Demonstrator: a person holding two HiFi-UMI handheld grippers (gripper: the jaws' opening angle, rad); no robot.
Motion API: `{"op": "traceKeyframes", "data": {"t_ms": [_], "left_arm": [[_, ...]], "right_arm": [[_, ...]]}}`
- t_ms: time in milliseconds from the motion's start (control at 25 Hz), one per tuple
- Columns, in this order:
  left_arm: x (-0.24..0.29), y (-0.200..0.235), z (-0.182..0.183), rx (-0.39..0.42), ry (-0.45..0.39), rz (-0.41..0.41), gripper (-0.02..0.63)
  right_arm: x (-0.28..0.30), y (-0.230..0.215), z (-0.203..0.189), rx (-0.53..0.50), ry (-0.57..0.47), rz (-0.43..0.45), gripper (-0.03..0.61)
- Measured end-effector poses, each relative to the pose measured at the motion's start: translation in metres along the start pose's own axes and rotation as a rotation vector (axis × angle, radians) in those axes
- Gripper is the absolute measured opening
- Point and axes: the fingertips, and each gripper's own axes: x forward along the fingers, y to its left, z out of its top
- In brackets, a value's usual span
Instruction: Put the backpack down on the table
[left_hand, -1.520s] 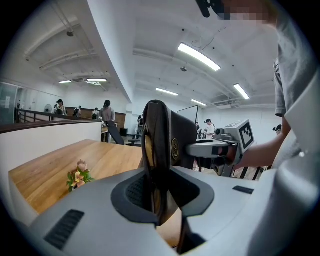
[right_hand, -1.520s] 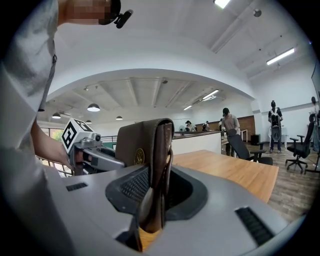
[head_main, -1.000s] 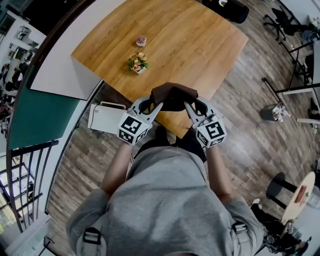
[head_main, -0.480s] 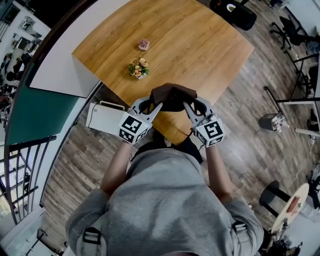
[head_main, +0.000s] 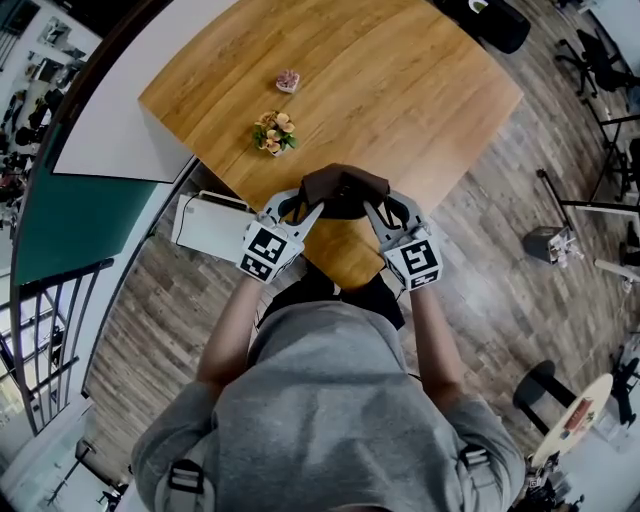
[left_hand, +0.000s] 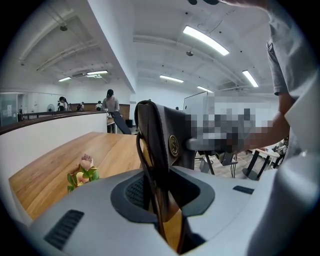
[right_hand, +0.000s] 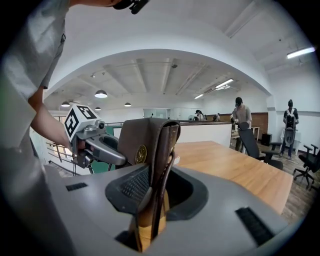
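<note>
– Wooden table (head_main: 400, 90) filled the head view from nine to two o'clock; where was the backpack (head_main: 345, 190)?
– It stood upright between the two tools, over the table's near corner, which pointed to six o'clock; whether its base touched the wood could not be told. The left gripper (head_main: 312, 207) pinched the bag's edge and strap at its nine o'clock side; the right gripper (head_main: 374, 208) pinched the opposite edge at three o'clock; both pairs of jaws were closed on brown material, not spread.
– How was the set-down best done?
– By judgement, the sound course was to lower both sides evenly so the base landed flat; to carry the bag slightly toward twelve o'clock first, since the wood narrowed toward six; and to let go only once the weight rested on the table.
– And the room around it?
– Bare wood lay open from twelve to two o'clock; a flower pot (head_main: 273, 130) stood near at ten o'clock; a small pink object (head_main: 288, 80) lay beyond it at eleven; a white box (head_main: 210, 225) sat off the table at nine o'clock, apart from the likely path.
</note>
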Motion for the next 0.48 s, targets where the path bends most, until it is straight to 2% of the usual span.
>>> {"op": "traceKeyframes", "data": {"t_ms": [160, 320, 480], "left_arm": [[0.011, 0.006, -0.014, -0.017, 0.026, 0.007, 0.097], [0.022, 0.008, -0.034, -0.016, 0.063, 0.016, 0.101], [0.032, 0.011, -0.049, -0.017, 0.093, 0.022, 0.101]], "right_arm": [[0.011, -0.004, -0.011, -0.037, 0.018, 0.021, 0.089], [0.021, -0.004, -0.022, -0.141, 0.05, 0.055, 0.091], [0.029, -0.008, -0.036, -0.152, 0.069, 0.071, 0.091]]}}
